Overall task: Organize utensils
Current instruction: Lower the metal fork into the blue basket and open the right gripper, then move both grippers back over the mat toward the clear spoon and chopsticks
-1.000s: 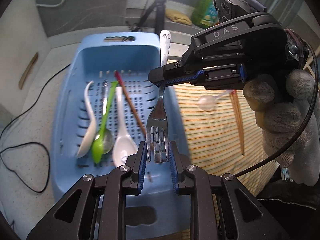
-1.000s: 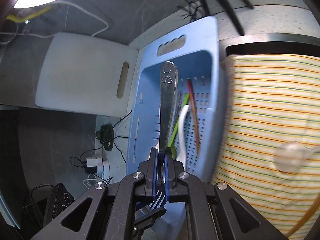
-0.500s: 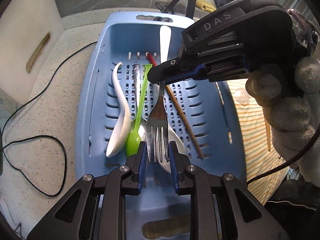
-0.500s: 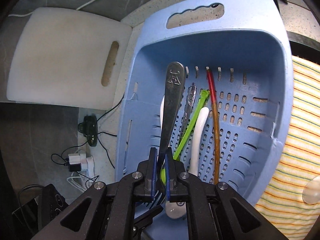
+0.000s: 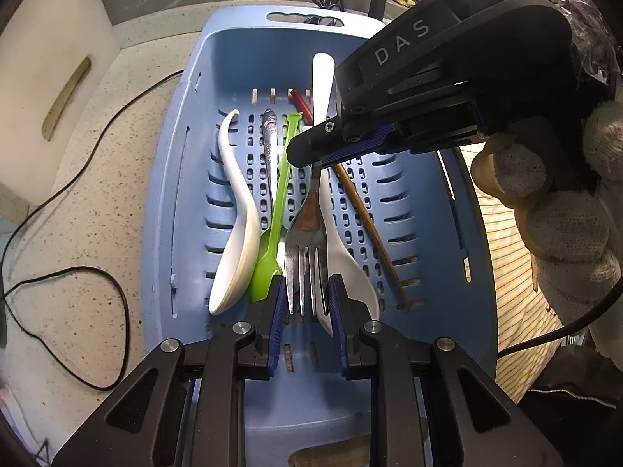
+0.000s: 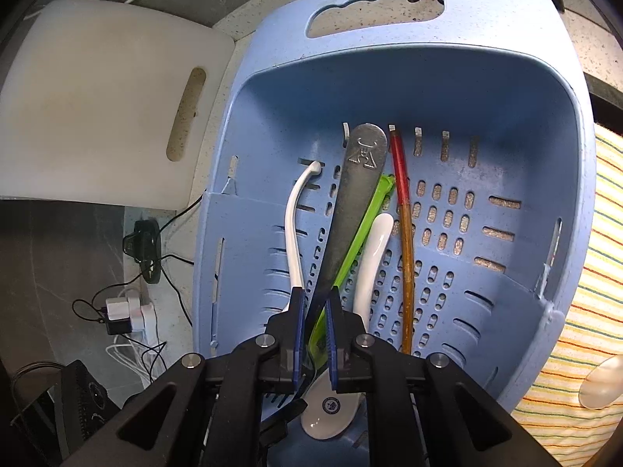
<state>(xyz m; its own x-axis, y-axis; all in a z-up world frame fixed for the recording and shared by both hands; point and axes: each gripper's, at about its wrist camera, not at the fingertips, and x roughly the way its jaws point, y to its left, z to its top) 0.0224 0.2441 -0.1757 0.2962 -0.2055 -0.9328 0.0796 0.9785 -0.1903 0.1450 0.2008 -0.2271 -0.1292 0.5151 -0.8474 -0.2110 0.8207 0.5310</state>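
Note:
A metal fork (image 5: 303, 249) lies lengthwise low inside the blue basket (image 5: 175, 202), above the utensils on its floor. My left gripper (image 5: 307, 297) is shut on the fork's tines from the near end. My right gripper (image 5: 315, 157), held in a gloved hand (image 5: 564, 233), comes in from the right at the fork's neck. In the right wrist view the fork handle (image 6: 358, 194) runs up between the right gripper (image 6: 314, 305) pads. Those jaws are opening, and a thin gap shows beside the handle.
On the basket (image 6: 506, 19) floor lie a curved white spoon (image 5: 233, 214), a green plastic spoon (image 5: 276, 214), a metal spoon (image 5: 268, 136), another white spoon (image 5: 342, 260) and a red-brown chopstick (image 5: 366, 225). A white cutting board (image 6: 97, 97) lies left, a striped cloth (image 6: 584, 311) right, and cables (image 5: 78, 272) on the counter.
Both grippers carried the fork from over the basket's right edge to above its middle and down toward the floor. The right pads have parted slightly around the handle.

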